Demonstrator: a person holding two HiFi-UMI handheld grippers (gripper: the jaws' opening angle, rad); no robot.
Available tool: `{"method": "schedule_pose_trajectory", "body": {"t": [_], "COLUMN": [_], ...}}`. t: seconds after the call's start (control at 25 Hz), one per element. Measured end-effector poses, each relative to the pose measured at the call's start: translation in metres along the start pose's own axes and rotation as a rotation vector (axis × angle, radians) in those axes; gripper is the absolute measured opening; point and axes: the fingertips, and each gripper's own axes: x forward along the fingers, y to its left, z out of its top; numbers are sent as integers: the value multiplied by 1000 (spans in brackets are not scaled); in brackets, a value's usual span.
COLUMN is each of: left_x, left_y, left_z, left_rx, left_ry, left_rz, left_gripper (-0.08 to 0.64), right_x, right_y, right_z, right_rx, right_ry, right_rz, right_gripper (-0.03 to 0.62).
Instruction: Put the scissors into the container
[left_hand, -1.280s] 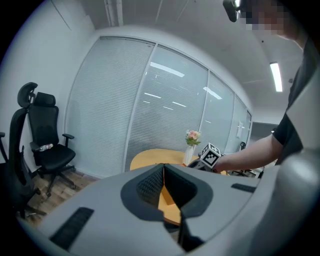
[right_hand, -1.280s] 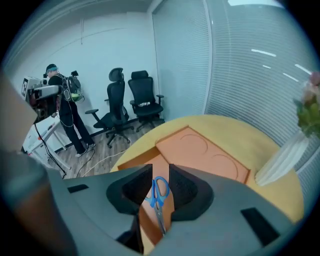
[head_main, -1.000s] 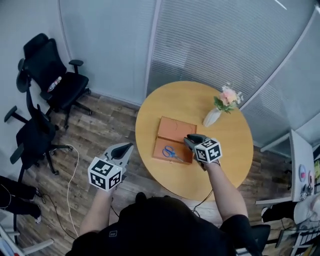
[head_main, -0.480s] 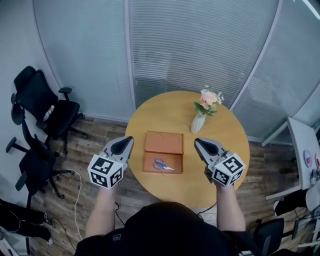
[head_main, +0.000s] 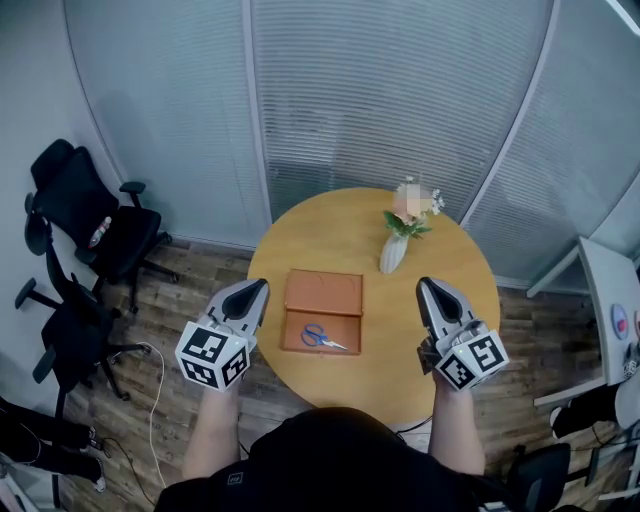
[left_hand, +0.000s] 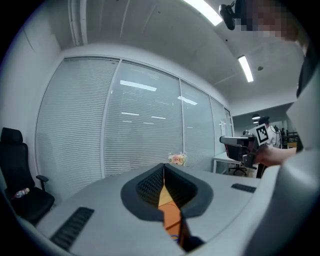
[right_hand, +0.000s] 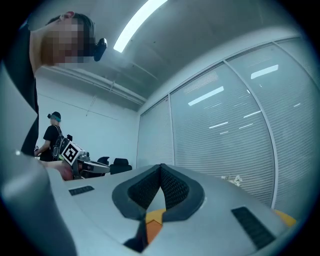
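Scissors (head_main: 322, 337) with blue handles lie inside the near half of an open orange container (head_main: 325, 293) on the round wooden table (head_main: 440, 250). My left gripper (head_main: 258, 285) hangs off the table's left edge, level with the container, jaws shut and empty. To the right of the container, over the table's near right part, my right gripper (head_main: 428, 284) is also shut on nothing. In the left gripper view the shut gripper (left_hand: 163, 165) shows a strip of the orange container (left_hand: 170, 212) below its tips. In the right gripper view the gripper (right_hand: 161, 165) is shut.
A white vase of pink flowers (head_main: 393, 252) stands behind the container to the right. Black office chairs (head_main: 95, 215) stand on the wooden floor at left. A white desk (head_main: 610, 330) is at right, and a curved blind-covered glass wall lies behind the table.
My right gripper has drawn back from over the container to the right and toward me. The scissors stay lying in the container. The head view has swung to centre the table.
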Motion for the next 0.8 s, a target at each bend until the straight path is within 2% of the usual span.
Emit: {"method": "schedule_pose_trajectory", "body": {"t": [0.36,0.8], "left_x": [-7,-9], "left_y": [4,6], "left_z": [-7,-13], "left_rx": [-5,-23], "left_ry": [10,15], "left_rz": [41,46], "left_gripper": [14,14], "right_x": [4,9], "right_y": [1,9], "right_z": [-17,-24], "right_rx": [4,12], "right_ry": [27,54], "right_rz": [17,38], "right_gripper": [35,34]}}
